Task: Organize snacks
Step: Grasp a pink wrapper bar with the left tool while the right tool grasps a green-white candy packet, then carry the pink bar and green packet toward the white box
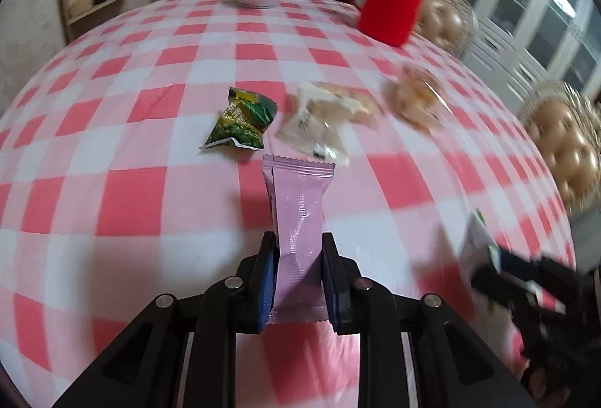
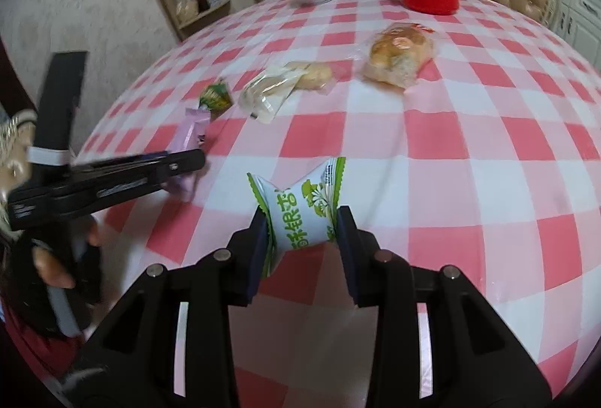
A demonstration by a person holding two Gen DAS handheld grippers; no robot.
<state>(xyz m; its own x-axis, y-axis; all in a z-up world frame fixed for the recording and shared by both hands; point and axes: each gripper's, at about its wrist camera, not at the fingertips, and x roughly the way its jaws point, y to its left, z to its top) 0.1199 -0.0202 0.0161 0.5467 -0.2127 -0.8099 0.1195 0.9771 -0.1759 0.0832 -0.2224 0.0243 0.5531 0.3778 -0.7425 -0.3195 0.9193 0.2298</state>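
Left gripper (image 1: 298, 250) pinches the pink snack pack (image 1: 298, 220), whose long side points toward the green snack (image 1: 240, 120) and the others just ahead. Right gripper (image 2: 302, 224) squeezes a white-and-green snack (image 2: 300, 212) farther back, so the left hand is nearer.

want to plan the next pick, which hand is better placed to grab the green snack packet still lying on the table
Left, once it is free. The green packet lies just ahead of the left gripper, which is shut on a pink packet. The right gripper, shut on a white-and-green packet, is farther off.
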